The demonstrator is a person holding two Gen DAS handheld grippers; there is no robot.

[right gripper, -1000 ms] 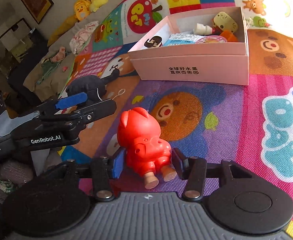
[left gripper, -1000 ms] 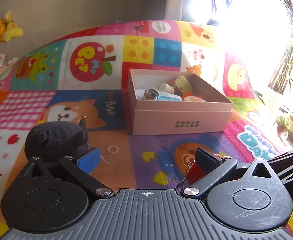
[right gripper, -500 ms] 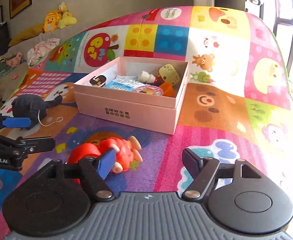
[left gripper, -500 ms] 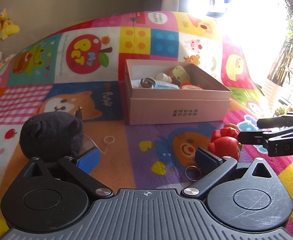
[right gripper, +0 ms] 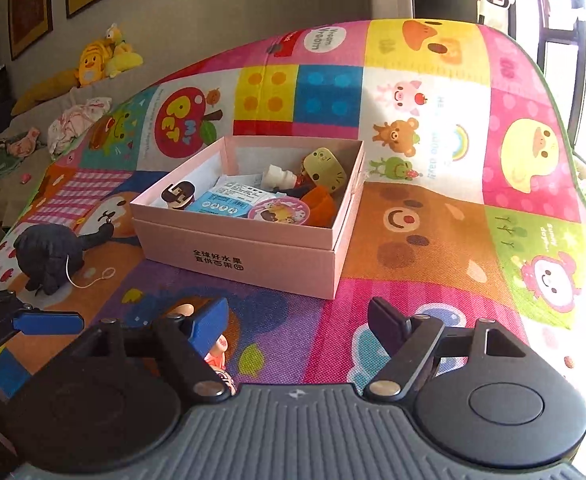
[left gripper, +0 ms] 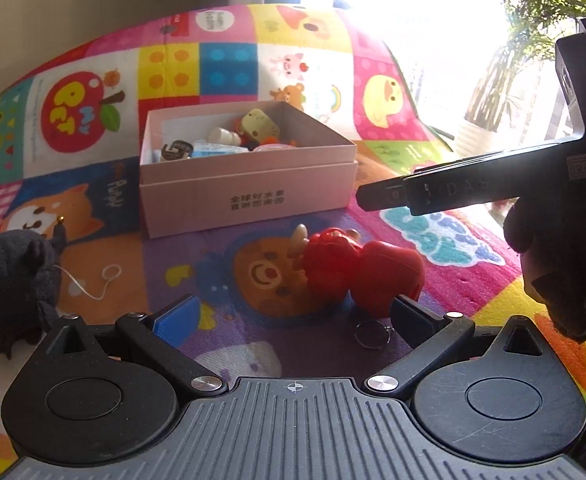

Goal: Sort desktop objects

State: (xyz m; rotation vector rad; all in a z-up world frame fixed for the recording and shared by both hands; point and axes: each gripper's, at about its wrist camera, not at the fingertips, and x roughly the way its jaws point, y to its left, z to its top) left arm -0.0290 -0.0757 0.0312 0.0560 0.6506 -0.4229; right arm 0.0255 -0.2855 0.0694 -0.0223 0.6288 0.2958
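Red plastic, the pig toy [left gripper: 363, 270] lies on its side on the play mat [left gripper: 433, 80] at centre frame of the left wrist view, just in front of the pink box [left gripper: 249, 196], likely awaiting a fresh grasp. The left gripper [left gripper: 293, 314] stands open with its right finger at the toy. The right gripper [right gripper: 297, 320] is opening, nothing between its fingers.
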